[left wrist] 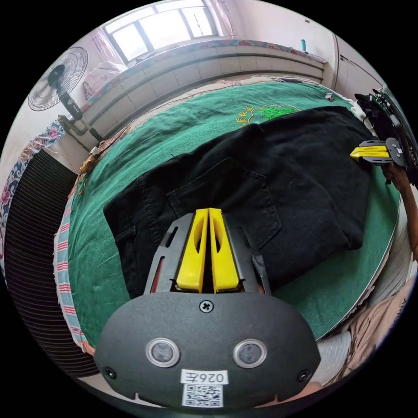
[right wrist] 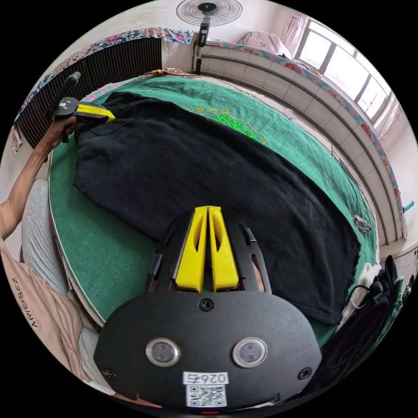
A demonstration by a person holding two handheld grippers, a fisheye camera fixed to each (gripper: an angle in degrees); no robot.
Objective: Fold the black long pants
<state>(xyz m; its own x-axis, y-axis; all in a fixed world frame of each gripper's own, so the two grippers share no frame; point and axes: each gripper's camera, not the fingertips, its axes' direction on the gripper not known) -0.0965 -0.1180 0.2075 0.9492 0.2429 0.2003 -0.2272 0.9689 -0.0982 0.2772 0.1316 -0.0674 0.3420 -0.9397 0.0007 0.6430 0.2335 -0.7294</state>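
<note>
The black long pants (left wrist: pixel 270 174) lie flat on a green cloth-covered table (left wrist: pixel 130 143), the legs laid one on the other. The waist and a back pocket (left wrist: pixel 226 196) are at the left gripper's end. My left gripper (left wrist: pixel 208 211) hovers over that pocket, jaws shut with nothing between them. It shows again in the right gripper view as the left gripper (right wrist: pixel 111 116), at the waist corner. My right gripper (right wrist: pixel 207 208) is shut too, above the pants (right wrist: pixel 209 174) near their front edge. In the left gripper view the right gripper (left wrist: pixel 353 152) sits at the leg end.
A standing fan (right wrist: pixel 209 11) and a dark radiator (right wrist: pixel 109 56) are beyond the waist end. A tiled ledge under a window (right wrist: pixel 344 56) runs along the far side. A small metal item (right wrist: pixel 361 223) lies near the leg end. The person's body (right wrist: pixel 39 278) is against the table's near edge.
</note>
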